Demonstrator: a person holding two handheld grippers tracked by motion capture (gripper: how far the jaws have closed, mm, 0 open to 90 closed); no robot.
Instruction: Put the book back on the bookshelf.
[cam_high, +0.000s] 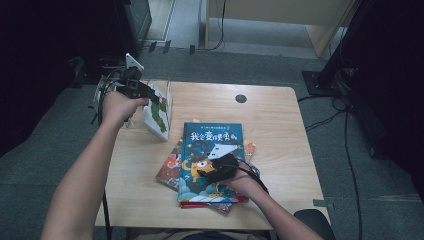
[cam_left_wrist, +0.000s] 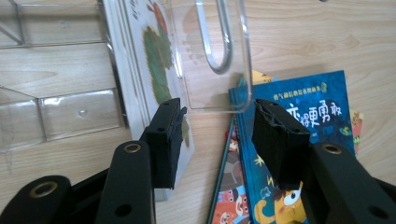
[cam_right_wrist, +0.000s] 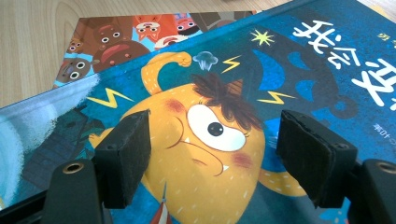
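where the high view looks down on the wooden table (cam_high: 280, 130), a stack of picture books lies near its front edge, the blue book (cam_high: 212, 150) uppermost and a red-orange book (cam_high: 170, 167) jutting out from beneath it at the left. the right gripper (cam_high: 207, 172) rests over the lower part of the blue cover, hiding part of the drawing. at the table's far left corner a clear acrylic rack (cam_high: 167, 97) holds a white book with a green figure (cam_high: 156, 117), leaning upright; the left gripper (cam_high: 150, 95) sits at that book's top edge, and whether it touches cannot be told from here. a dark round grommet (cam_high: 241, 98) marks the far side of the tabletop.

left gripper view: the jaws stand wide apart, nothing between the pads. the white book's cover lies just beyond the left jaw, a clear divider panel (cam_left_wrist: 215, 56) with a u-shaped cutout stands between the jaws farther off, and the blue book lies behind the right jaw. clear rack compartments (cam_left_wrist: 56, 112) at the left are transparent.

right gripper view: the jaws stand wide apart above the blue cover, flanking a yellow one-eyed creature (cam_right_wrist: 205, 140); the red-orange book shows at the upper left.
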